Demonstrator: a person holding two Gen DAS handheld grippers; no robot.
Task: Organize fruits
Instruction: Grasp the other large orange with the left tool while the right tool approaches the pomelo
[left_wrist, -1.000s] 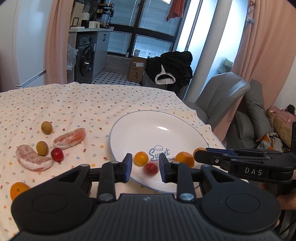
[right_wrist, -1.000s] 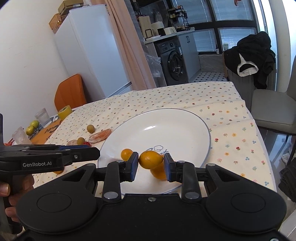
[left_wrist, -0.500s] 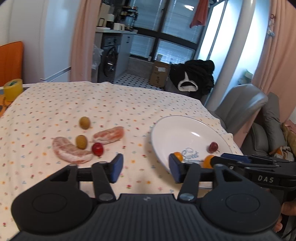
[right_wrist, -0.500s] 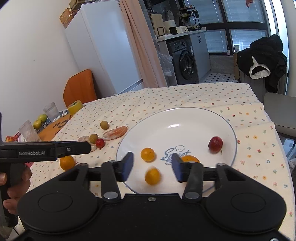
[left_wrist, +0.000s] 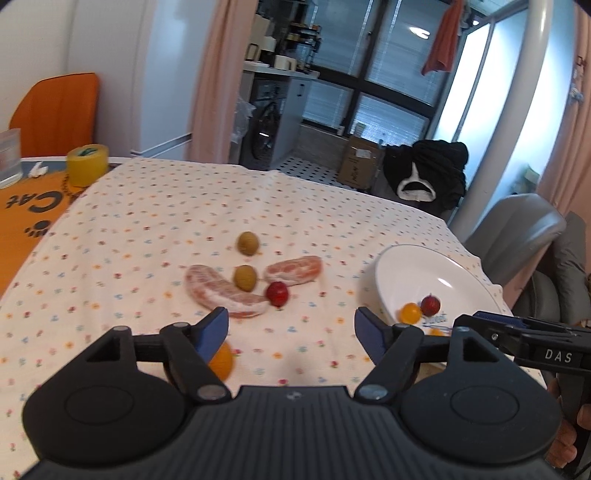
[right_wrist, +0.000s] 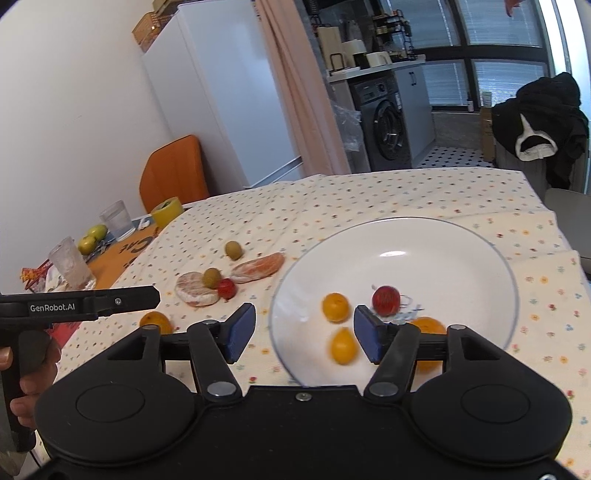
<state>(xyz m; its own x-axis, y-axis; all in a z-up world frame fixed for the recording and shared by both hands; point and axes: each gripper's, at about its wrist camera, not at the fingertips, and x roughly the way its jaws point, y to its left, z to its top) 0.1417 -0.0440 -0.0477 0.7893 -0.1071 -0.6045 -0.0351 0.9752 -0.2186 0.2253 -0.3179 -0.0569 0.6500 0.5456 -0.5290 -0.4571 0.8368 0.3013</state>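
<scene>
Left wrist view: left gripper (left_wrist: 291, 328) is hovering over the counter (left_wrist: 147, 221) with fingers spread wide, holding nothing. Loose fruit is sitting ahead of it: two pomelo segments (left_wrist: 221, 293), two green fruits (left_wrist: 245, 277), a red one (left_wrist: 277, 292), and an orange (left_wrist: 221, 362) just under the left finger. Right gripper (right_wrist: 304, 332) is also gaping and empty above the plate (right_wrist: 461, 236), which is carrying three orange fruits (right_wrist: 335, 307) and a red fruit (right_wrist: 386, 300). Likely step: between placements, going for another pick. Next move is probably lowering the left fingers around the orange, centring before closing since round fruit is prone to rolling.
</scene>
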